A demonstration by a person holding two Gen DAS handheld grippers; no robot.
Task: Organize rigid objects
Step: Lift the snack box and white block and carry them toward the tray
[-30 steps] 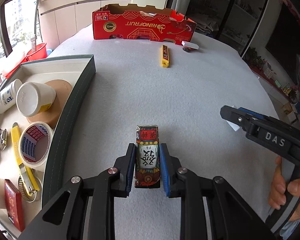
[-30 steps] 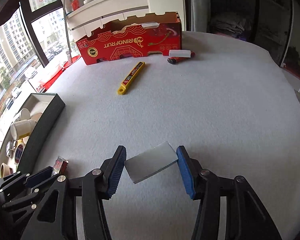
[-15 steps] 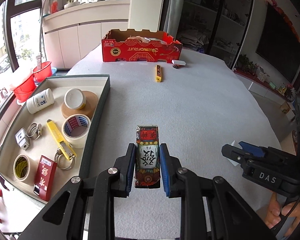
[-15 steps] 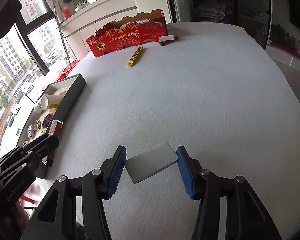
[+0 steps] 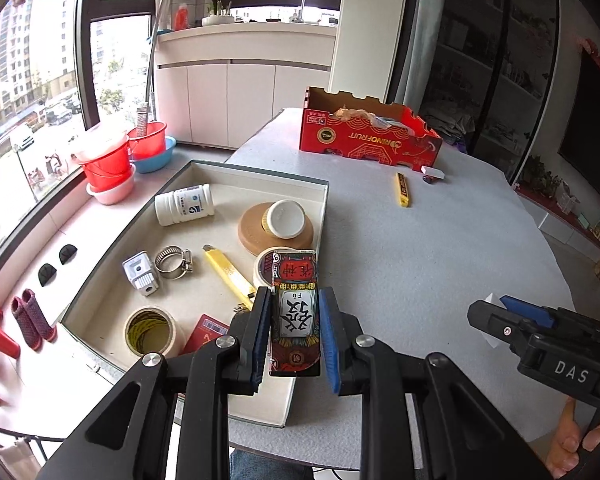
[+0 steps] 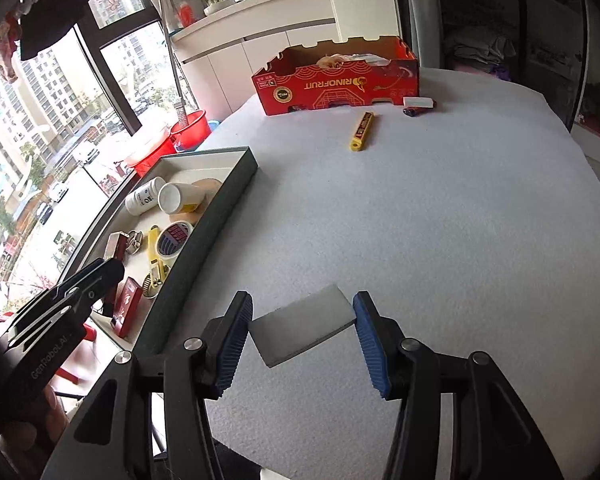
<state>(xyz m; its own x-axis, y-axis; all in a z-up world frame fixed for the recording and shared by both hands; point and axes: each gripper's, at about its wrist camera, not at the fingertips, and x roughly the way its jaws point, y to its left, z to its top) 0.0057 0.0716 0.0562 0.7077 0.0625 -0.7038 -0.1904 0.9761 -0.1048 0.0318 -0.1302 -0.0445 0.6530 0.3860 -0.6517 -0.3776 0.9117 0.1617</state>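
Note:
My left gripper point(image 5: 295, 332) is shut on a red and black card box point(image 5: 295, 304) with a white label, held in the air over the right edge of the grey tray point(image 5: 260, 174). My right gripper point(image 6: 302, 328) is shut on a flat grey slab point(image 6: 303, 330), held above the grey table near the tray's wall point(image 6: 216, 216). The right gripper also shows in the left wrist view point(image 5: 512, 316). On the table lie a yellow utility knife point(image 6: 362, 130), a white block point(image 6: 419, 102) and a small red lighter point(image 6: 414, 111).
The tray holds a white bottle point(image 5: 184, 205), a white cup on a brown disc point(image 5: 286, 219), tape rolls point(image 5: 150, 330), a hose clamp point(image 5: 172, 263), a yellow knife point(image 5: 228, 272) and a red box point(image 5: 208, 332). A red fruit carton point(image 5: 366, 136) stands at the table's far end.
Both grippers have risen well above the table with their loads. The left gripper has moved left, from over the table to over the tray's edge.

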